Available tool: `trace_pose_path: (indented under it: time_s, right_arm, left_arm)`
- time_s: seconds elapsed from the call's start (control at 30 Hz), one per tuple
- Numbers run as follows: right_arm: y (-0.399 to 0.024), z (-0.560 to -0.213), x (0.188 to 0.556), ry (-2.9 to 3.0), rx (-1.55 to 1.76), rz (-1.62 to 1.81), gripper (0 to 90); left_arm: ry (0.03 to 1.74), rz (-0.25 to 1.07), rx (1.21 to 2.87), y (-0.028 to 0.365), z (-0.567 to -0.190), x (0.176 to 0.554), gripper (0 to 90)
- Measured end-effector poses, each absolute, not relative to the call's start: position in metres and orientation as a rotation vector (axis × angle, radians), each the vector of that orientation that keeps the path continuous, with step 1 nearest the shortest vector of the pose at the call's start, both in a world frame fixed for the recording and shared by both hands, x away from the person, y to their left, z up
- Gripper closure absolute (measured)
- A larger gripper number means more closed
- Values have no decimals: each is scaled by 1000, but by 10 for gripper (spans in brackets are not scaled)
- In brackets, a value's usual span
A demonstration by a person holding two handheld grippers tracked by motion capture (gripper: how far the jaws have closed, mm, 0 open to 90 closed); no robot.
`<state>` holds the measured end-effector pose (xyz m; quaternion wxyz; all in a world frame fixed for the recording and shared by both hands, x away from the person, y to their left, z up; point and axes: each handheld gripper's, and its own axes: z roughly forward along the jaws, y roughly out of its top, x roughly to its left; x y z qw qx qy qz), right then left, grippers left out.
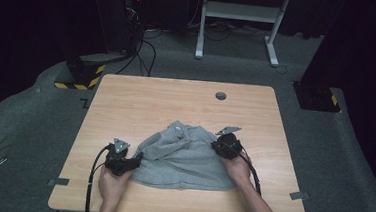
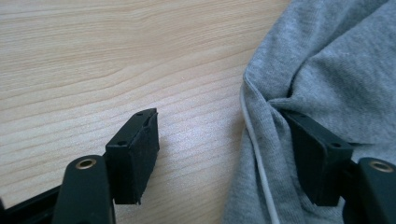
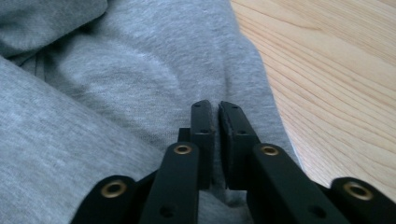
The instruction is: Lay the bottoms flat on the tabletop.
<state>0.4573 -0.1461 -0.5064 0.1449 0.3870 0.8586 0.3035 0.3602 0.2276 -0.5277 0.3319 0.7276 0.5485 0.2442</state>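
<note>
Your crumpled grey cotton garment (image 1: 185,156) lies in a loose heap on the light wooden table (image 1: 141,98), toward the near edge, at about six o'clock from the small round grey grommet (image 1: 221,96) set in the far side of the tabletop.

Your left gripper (image 1: 134,158) sits at the heap's nine o'clock side. In the left gripper view (image 2: 224,140) its jaws stand spread wide: one black pad rests over bare wood, the other lies against a fold of the grey cloth, with the garment's hem and a thin white cord (image 2: 257,158) running between them. The pads do not press together on anything.

Your right gripper (image 1: 219,147) is at the heap's three o'clock side, over the cloth's edge. In the right gripper view (image 3: 215,112) its two black jaws are pressed nearly together, with a thin slit left between them, and they point down onto the grey fabric close to where it meets the wood. Whether a pinch of cloth is caught between the pads cannot be told.

Beyond the table, at twelve o'clock, a white metal frame (image 1: 239,19) stands on the grey carpet.
</note>
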Motion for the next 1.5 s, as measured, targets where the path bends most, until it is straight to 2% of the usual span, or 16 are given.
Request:
trace_pose_path:
  time_s: [0.27, 0.37, 0.43, 0.53, 0.57, 0.6, 0.63, 0.73, 0.8, 0.87, 0.9, 0.93, 1.0, 1.27, 1.43, 1.5]
  right_arm:
    - [-176, -467, 443, 2287, 1087, 993, 862]
    - [-185, -471, 445, 2296, 1112, 936, 862]
    - [-194, -487, 448, 2366, 1178, 879, 842]
    - [-190, -496, 445, 2407, 1161, 850, 723]
    - [-190, -496, 445, 2407, 1161, 850, 723]
    - [-185, -492, 445, 2380, 1162, 873, 633]
    - [-182, -489, 446, 2365, 1161, 887, 599]
    - [-171, -484, 451, 2347, 1162, 915, 549]
    - [-163, -488, 455, 2370, 1169, 892, 559]
    - [-156, -496, 460, 2421, 1161, 833, 654]
    - [-156, -496, 460, 2421, 1161, 833, 654]
    - [-153, -503, 463, 2470, 1146, 797, 805]
    - [-154, -502, 463, 2475, 1141, 797, 883]
    - [-181, -473, 455, 2295, 1126, 882, 894]
    - [-191, -484, 458, 2305, 1199, 831, 881]
    - [-194, -495, 453, 2307, 1224, 832, 731]
  left_arm:
    - [1433, 638, 1902, 228, -528, 360, 304]
    - [1433, 638, 1902, 228, -528, 360, 303]
    - [1433, 639, 1902, 228, -528, 360, 303]
    - [1434, 637, 1900, 228, -528, 360, 307]
    - [1434, 637, 1900, 228, -528, 360, 307]
    - [1434, 638, 1900, 228, -528, 360, 307]
    - [1434, 638, 1900, 228, -528, 360, 307]
    - [1433, 638, 1900, 228, -528, 360, 307]
    - [1434, 638, 1900, 228, -528, 360, 307]
    - [1434, 638, 1900, 228, -528, 360, 307]
    - [1434, 638, 1900, 228, -528, 360, 307]
    - [1434, 637, 1899, 228, -528, 360, 307]
    - [1434, 637, 1900, 228, -528, 360, 307]
    - [1434, 637, 1899, 228, -528, 360, 307]
    - [1432, 638, 1901, 228, -528, 360, 306]
    - [1432, 638, 1902, 228, -528, 360, 306]
